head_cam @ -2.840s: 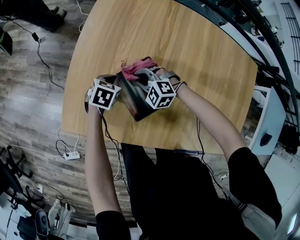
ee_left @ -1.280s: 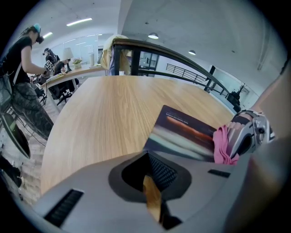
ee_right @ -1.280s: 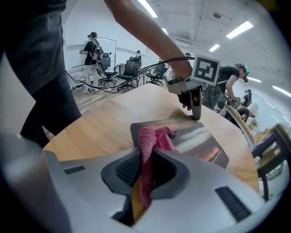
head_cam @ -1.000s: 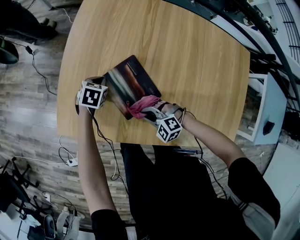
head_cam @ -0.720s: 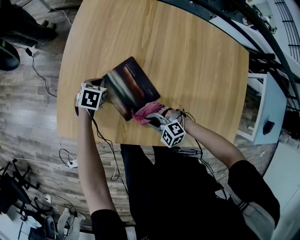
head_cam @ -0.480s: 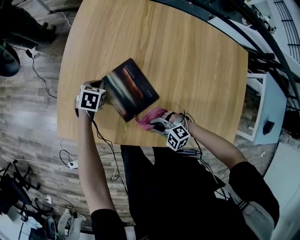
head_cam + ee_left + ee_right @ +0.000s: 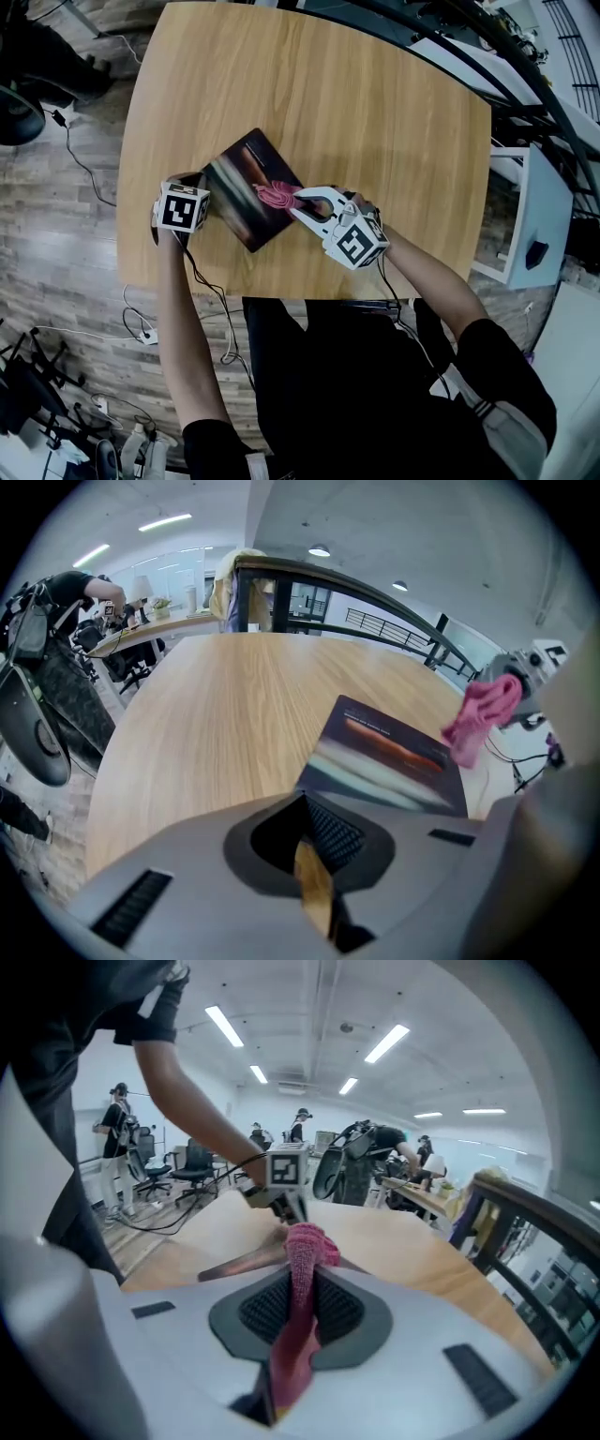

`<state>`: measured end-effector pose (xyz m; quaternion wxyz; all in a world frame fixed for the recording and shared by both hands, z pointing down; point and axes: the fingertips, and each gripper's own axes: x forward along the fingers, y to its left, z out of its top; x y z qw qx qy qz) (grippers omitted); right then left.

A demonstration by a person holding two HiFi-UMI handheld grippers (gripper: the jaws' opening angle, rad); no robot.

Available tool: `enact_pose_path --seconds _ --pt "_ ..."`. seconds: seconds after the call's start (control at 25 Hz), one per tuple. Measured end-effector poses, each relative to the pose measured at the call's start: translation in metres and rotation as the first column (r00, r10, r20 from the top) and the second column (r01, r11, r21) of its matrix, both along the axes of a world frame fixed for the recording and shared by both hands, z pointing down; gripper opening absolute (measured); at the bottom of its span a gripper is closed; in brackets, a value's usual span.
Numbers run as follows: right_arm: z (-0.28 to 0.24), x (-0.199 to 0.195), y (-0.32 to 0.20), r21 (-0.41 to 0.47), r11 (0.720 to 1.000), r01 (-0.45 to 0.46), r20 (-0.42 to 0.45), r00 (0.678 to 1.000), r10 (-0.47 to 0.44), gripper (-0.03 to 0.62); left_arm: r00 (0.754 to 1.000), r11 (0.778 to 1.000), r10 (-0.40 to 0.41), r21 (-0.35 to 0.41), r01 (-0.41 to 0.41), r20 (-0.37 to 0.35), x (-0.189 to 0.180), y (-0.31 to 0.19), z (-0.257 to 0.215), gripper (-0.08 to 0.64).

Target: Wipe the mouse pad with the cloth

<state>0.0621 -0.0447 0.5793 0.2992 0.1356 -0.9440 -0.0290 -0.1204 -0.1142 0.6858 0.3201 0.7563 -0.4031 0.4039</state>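
The dark mouse pad (image 7: 246,178) with coloured streaks lies on the round wooden table (image 7: 375,112). At its left edge my left gripper (image 7: 208,199) is shut on the pad's rim, and the pad (image 7: 384,757) spreads out just ahead of that gripper (image 7: 306,803). My right gripper (image 7: 291,200) reaches in from the right, shut on the pink cloth (image 7: 275,195). The bunched cloth rests on the pad's right part. In the right gripper view the cloth (image 7: 302,1251) sticks up between the jaws of that gripper (image 7: 300,1274). The cloth (image 7: 483,710) also shows at the pad's far right.
The table's near edge (image 7: 281,292) is close below the pad. A white cabinet (image 7: 530,225) and a dark railing (image 7: 525,103) stand to the right. Cables and a power strip (image 7: 141,336) lie on the wood floor at left. People sit at desks far behind.
The right gripper dragged the cloth down off the pad's near corner toward the table edge, then came back up onto the pad's right part. The left gripper kept hold of the pad's edge.
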Motion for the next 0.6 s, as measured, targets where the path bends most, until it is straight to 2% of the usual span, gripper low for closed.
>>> enact_pose_path --seconds 0.16,0.32,0.44,0.6 --pt "-0.015 -0.009 -0.079 0.078 0.987 -0.140 0.035 0.990 0.138 0.057 1.000 1.000 0.010 -0.010 -0.010 0.014 0.000 0.000 -0.002 0.023" --pt "0.000 -0.020 -0.150 0.180 0.959 -0.218 -0.034 0.973 0.227 0.057 1.000 1.000 0.009 -0.015 -0.008 0.020 -0.001 0.001 -0.001 0.023" --pt "0.034 -0.029 -0.177 0.153 0.960 -0.235 -0.121 0.959 0.255 0.057 1.000 1.000 -0.003 -0.017 0.004 0.007 -0.001 0.002 -0.001 0.023" --pt "0.079 -0.049 -0.171 0.058 0.985 -0.164 -0.238 0.956 0.173 0.057 1.000 1.000 -0.016 -0.017 0.016 -0.008 -0.002 0.001 -0.002 0.023"
